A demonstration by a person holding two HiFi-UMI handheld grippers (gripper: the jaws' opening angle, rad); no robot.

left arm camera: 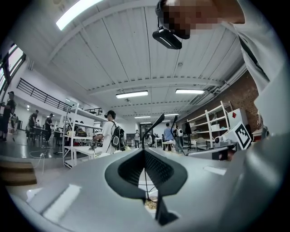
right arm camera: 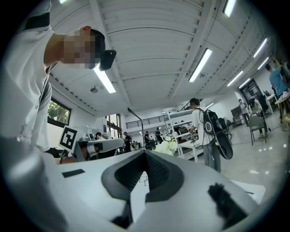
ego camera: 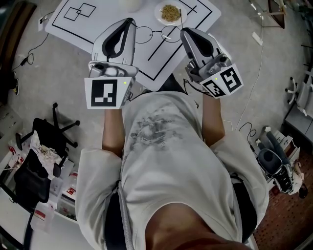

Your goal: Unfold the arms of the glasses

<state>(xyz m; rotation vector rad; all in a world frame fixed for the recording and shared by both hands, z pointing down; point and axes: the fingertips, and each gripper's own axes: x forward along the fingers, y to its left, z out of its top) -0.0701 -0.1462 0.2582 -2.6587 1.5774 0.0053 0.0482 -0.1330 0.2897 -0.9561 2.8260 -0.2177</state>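
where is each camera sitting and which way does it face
Head view: on the person's head, looking steeply down at the glasses gripped between the left gripper and the right gripper; their shirt fills the lower frame.
Left gripper view: on the left gripper, facing along its shut jaws into the hall and up at the ceiling; shirt at right.
Right gripper view: on the right gripper, likewise; shirt at left.
Shared: both gripper views catch the head camera and the other gripper's marker cube.

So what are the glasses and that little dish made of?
The glasses look like thin dark metal wire: the round rims are very fine, and the lenses are clear. The dish looks like white ceramic or plastic; it is too small to tell which.
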